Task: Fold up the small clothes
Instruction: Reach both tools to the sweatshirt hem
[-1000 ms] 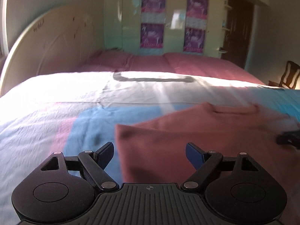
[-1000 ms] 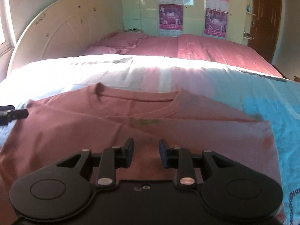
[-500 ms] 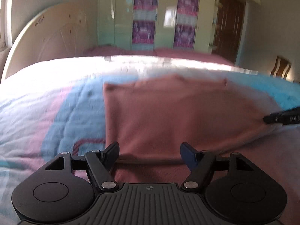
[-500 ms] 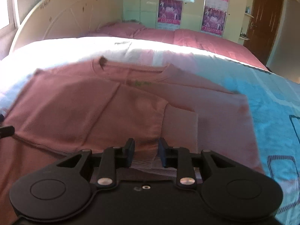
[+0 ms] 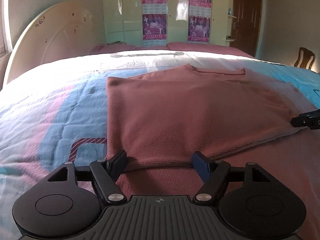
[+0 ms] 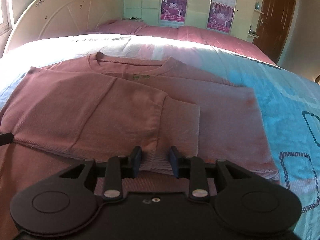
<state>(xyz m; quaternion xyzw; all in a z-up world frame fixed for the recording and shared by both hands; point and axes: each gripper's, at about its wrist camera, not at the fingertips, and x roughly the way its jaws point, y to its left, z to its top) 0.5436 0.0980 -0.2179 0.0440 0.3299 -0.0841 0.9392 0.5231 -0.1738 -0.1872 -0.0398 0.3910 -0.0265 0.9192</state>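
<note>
A dusty-pink long-sleeved top (image 5: 180, 110) lies flat on the bed, collar away from me, with its left side and sleeve folded over the body. My left gripper (image 5: 160, 160) is open, its fingers either side of the folded edge near the hem. In the right wrist view the top (image 6: 80, 104) shows the folded sleeve with its cuff (image 6: 180, 124) lying across the body. My right gripper (image 6: 155, 160) is open with a narrow gap, fingers astride the lower edge of the folded sleeve. The right gripper's tip (image 5: 306, 120) shows at the left view's right edge.
The bed has a blue, pink and white quilt (image 5: 50, 110) and a red blanket (image 6: 200, 38) further back. A cream headboard (image 5: 56, 38) stands at the left. Wardrobe doors with posters (image 5: 176, 10), a brown door (image 6: 276, 16) and a wooden chair (image 5: 306, 58) are behind.
Both grippers have pulled back toward the hem over the last second, and the folded side now lies flat. The right gripper's fingers have opened slightly wider.
</note>
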